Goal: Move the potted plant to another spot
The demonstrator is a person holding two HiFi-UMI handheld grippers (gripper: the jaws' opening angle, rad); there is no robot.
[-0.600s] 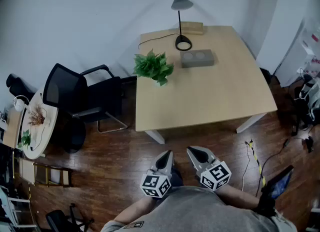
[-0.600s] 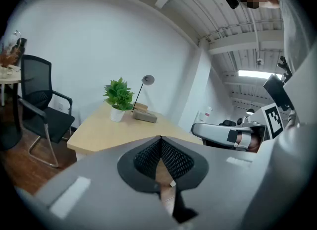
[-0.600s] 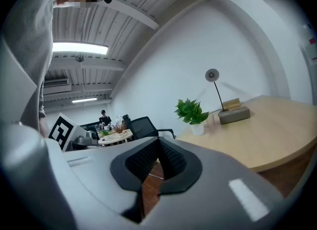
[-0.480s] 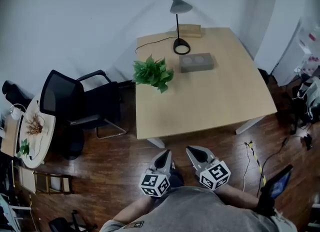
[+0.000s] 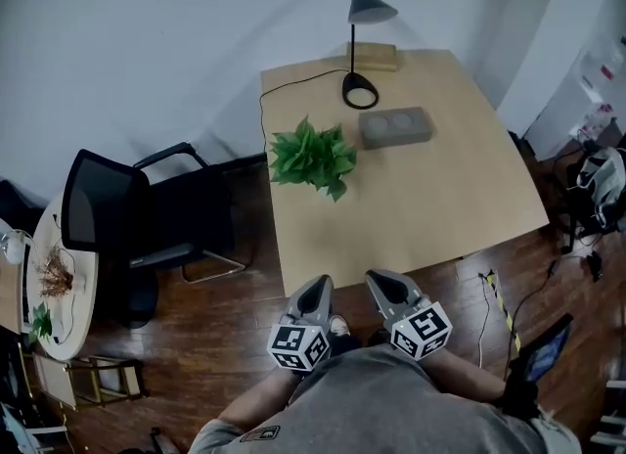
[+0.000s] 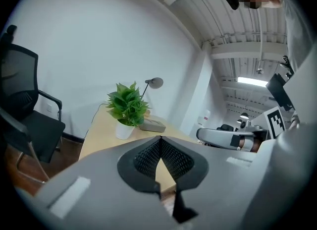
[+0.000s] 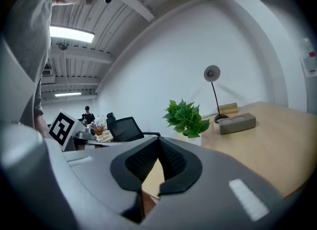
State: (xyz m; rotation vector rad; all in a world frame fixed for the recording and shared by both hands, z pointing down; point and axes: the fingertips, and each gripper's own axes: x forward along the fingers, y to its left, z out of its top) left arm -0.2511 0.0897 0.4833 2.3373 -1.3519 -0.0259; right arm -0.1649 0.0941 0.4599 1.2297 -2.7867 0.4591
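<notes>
A potted plant (image 5: 313, 156) with green leaves in a white pot stands near the left edge of a light wooden table (image 5: 440, 198). It shows again in the left gripper view (image 6: 128, 107) and the right gripper view (image 7: 187, 117), well ahead of the jaws. My left gripper (image 5: 320, 289) and right gripper (image 5: 373, 283) hover side by side just in front of the table's near edge, close to my body. Both are shut and hold nothing.
A black desk lamp (image 5: 360, 46), a grey block (image 5: 395, 127) and a small wooden box (image 5: 374, 56) stand on the table's far part. A black office chair (image 5: 127, 219) stands left of the table. A round side table (image 5: 49, 281) is at far left. Cables (image 5: 504, 310) lie on the floor at right.
The view has closed in on the table: its near edge now lies right at the gripper tips. Both grippers stay shut and level.
</notes>
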